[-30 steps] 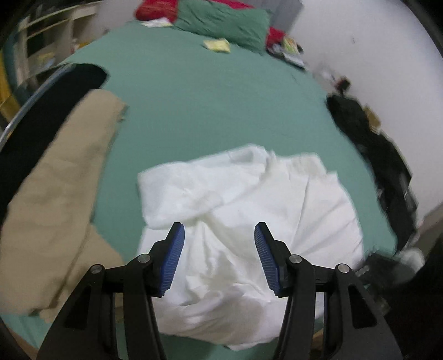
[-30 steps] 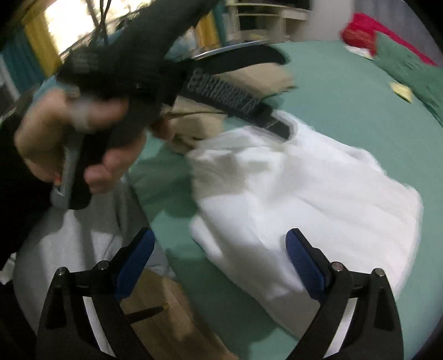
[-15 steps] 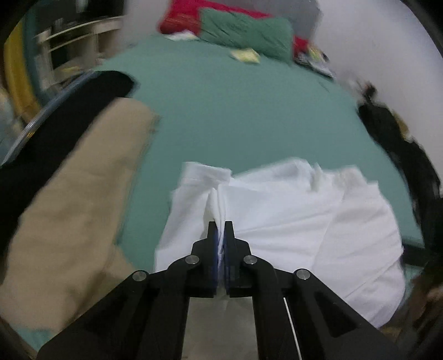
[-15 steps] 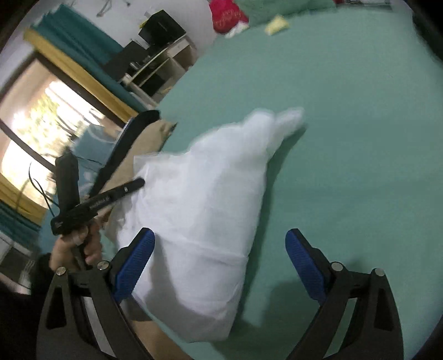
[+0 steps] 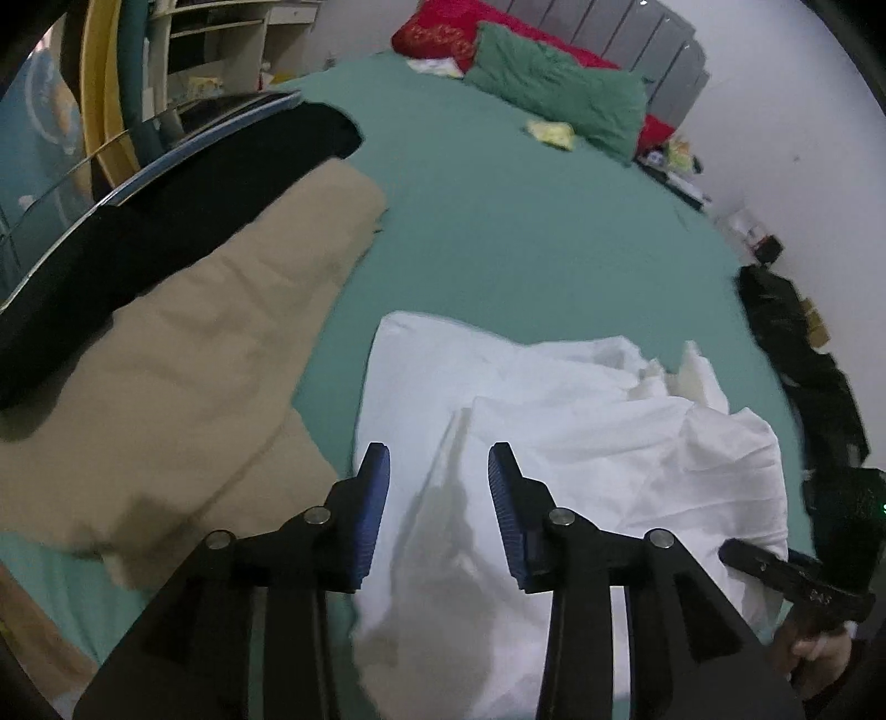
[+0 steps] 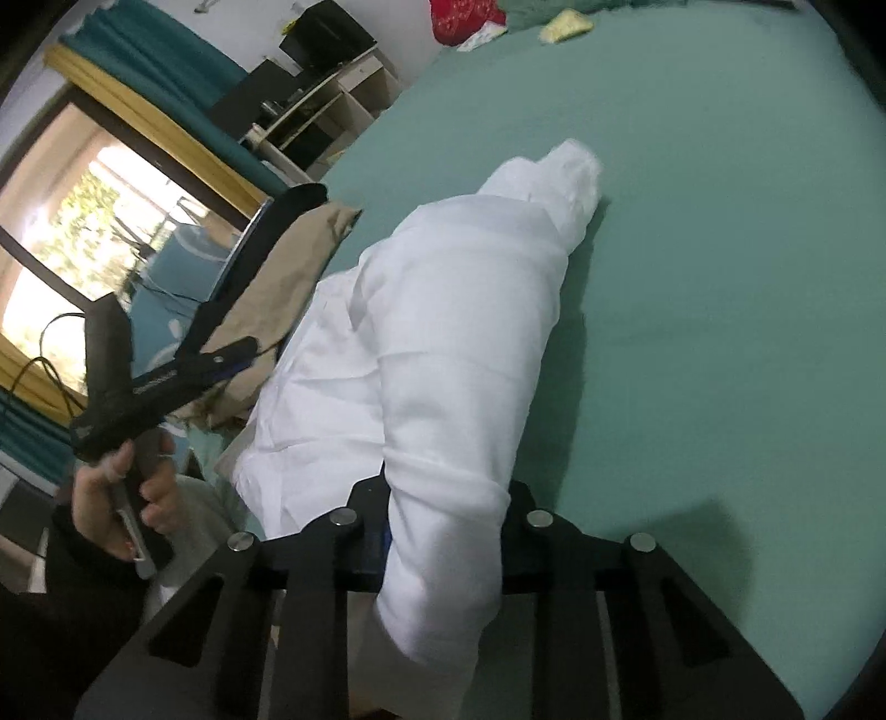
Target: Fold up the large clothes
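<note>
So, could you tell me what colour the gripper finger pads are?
Blue, ribbed; clearest in the left wrist view on the left gripper pads.

A wide bed (image 5: 498,232) with a green sheet fills the room. At its head stand a grey padded headboard (image 5: 637,39), a red pillow (image 5: 443,33) and a green pillow (image 5: 554,94). A white wall (image 5: 786,111) runs along 1 side. Open shelves (image 6: 326,105) stand beside a bright window (image 6: 72,221) framed by teal and yellow curtains (image 6: 149,83).

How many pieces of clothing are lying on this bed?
3 that I can make out: a white garment at the near edge, a tan garment to its left, and a black garment beyond that. More may be hidden underneath.
</note>
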`<state>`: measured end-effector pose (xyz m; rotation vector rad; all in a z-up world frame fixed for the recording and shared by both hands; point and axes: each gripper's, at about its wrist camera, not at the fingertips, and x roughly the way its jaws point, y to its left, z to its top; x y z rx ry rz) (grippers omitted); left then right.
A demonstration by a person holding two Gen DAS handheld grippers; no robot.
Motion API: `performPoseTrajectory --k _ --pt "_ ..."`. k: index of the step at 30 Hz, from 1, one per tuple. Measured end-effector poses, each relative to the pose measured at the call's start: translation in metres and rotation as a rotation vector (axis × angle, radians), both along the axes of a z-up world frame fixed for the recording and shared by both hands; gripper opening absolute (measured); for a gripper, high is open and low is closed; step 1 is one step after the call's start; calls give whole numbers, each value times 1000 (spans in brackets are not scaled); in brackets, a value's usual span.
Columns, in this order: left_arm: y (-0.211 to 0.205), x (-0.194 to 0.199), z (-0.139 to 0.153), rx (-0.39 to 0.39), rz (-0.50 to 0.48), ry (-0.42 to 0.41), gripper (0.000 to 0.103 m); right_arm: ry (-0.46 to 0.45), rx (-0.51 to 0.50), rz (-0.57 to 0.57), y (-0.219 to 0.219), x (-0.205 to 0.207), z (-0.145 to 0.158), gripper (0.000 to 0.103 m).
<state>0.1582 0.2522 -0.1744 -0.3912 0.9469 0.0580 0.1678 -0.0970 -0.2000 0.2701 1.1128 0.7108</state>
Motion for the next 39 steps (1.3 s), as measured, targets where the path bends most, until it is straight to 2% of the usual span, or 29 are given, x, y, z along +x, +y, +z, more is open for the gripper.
performPoseTrajectory --k 3,5,9,13,15,17,18,21,23,26,28,31,32,35,39 --pt "-13 -13 7 -29 -33 -13 44 -54 -109 -24 -25 -9 19 24" --pt "-24 -15 5 -54 -57 -15 51 -67 -149 -46 -47 -13 26 24" --pt "-59 -14 -2 -88 -126 9 54 -71 -230 -95 -96 -25 25 24" --pt "-87 -7 -11 -117 -190 19 61 -44 -200 -144 -125 -29 13 27" --pt "-96 1 -25 -154 -193 32 65 -36 -189 -145 -129 -30 4 33" --pt "-98 9 -43 -169 -154 81 68 -36 -194 -152 -128 -27 -3 45" --pt "-98 13 -49 -173 -137 98 68 -28 -173 -155 -131 -25 -3 47" --pt "-103 19 -49 -193 -123 70 74 -6 -114 -163 -143 -23 2 57" --pt "-110 20 -49 -233 -162 62 75 -20 -100 -192 -151 -23 10 62" --pt "-121 23 -58 -299 -212 64 79 -66 -49 -229 -166 -25 27 63" --pt "-129 26 -58 -336 -242 61 80 -86 -52 -251 -169 -22 30 63" --pt "-142 32 -67 -529 -316 88 80 -53 -105 -228 -160 -14 13 62" --pt "-146 32 -70 -552 -327 98 81 -38 -121 -217 -155 -11 5 62" --pt "-162 31 -70 -484 -374 104 83 -29 -143 -189 -145 -5 -9 60" --pt "-182 29 -67 -492 -429 113 84 -61 -181 -159 -127 3 -12 60"
